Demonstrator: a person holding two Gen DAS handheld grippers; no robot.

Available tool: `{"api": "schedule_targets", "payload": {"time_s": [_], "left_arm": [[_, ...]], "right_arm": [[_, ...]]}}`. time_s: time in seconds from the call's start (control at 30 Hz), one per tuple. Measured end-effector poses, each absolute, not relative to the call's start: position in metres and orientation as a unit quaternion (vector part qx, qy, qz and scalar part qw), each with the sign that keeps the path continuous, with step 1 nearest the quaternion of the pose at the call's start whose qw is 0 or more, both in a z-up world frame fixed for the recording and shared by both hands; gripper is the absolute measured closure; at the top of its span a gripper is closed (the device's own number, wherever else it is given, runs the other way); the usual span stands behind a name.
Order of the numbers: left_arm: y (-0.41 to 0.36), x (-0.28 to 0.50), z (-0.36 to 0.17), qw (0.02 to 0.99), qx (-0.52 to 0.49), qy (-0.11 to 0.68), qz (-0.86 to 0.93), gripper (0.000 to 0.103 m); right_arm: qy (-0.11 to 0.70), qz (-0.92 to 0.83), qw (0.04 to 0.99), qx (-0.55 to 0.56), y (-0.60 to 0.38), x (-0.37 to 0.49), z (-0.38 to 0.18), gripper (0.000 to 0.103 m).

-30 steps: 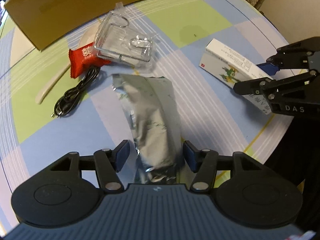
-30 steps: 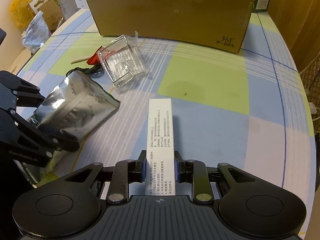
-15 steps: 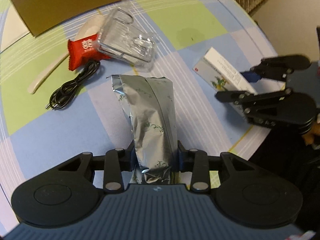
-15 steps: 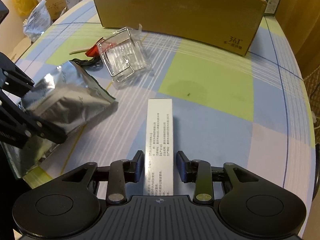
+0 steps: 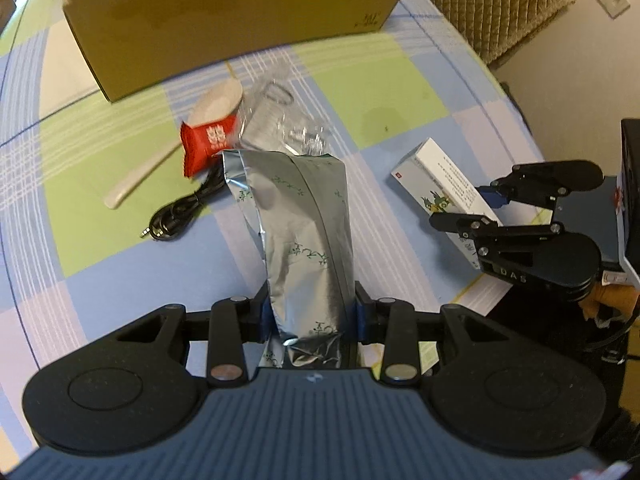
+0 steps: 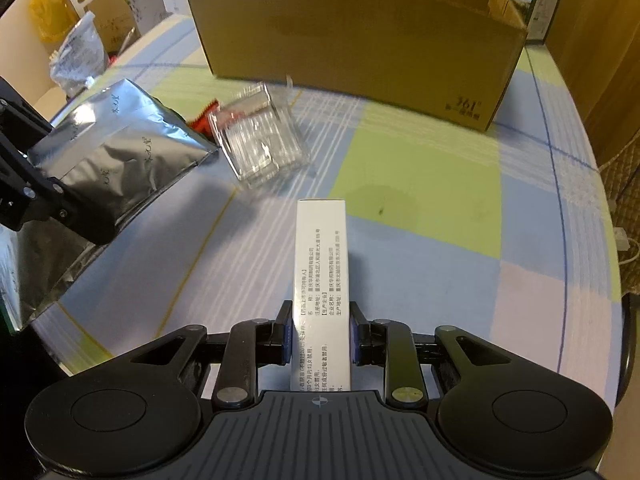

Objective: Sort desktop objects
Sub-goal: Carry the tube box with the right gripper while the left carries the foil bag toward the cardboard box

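My left gripper (image 5: 312, 316) is shut on the near end of a silver foil pouch (image 5: 304, 232), which is held up off the checked tablecloth and leans away from me. In the right wrist view the same pouch (image 6: 120, 152) hangs at the left in the left gripper (image 6: 40, 196). My right gripper (image 6: 318, 336) is shut on a long white medicine box (image 6: 322, 264) that points forward. The left wrist view shows this box (image 5: 440, 176) at the right in the right gripper (image 5: 516, 216). An open cardboard box (image 6: 360, 40) stands at the back of the table.
A clear plastic container (image 5: 280, 120), a red snack packet (image 5: 208, 140), a white spoon (image 5: 160, 160) and a coiled black cable (image 5: 184, 212) lie between the pouch and the cardboard box (image 5: 240, 20). The table's round edge (image 6: 600, 240) curves along the right. Bags and cartons sit beyond the far left.
The left gripper went from open to shut on the pouch and raised it. The right gripper, open half a second ago, is now shut on the white box. Both views have moved toward the cardboard box.
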State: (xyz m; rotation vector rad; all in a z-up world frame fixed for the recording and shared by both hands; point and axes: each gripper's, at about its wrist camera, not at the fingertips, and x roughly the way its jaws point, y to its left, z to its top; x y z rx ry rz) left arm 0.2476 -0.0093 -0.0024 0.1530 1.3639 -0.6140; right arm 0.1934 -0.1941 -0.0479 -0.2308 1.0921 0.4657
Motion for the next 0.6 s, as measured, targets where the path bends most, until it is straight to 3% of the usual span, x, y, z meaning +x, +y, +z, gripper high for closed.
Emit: {"api": "schedule_targets", "payload": {"time_s": [0.6], "left_arm": [[-0.013, 0.252, 0.043, 0.761, 0.070, 0.585, -0.271, 0.071]], "right_arm": [[0.484, 0.220, 0.841, -0.096, -0.197, 0.204, 0.004, 0.080]]}}
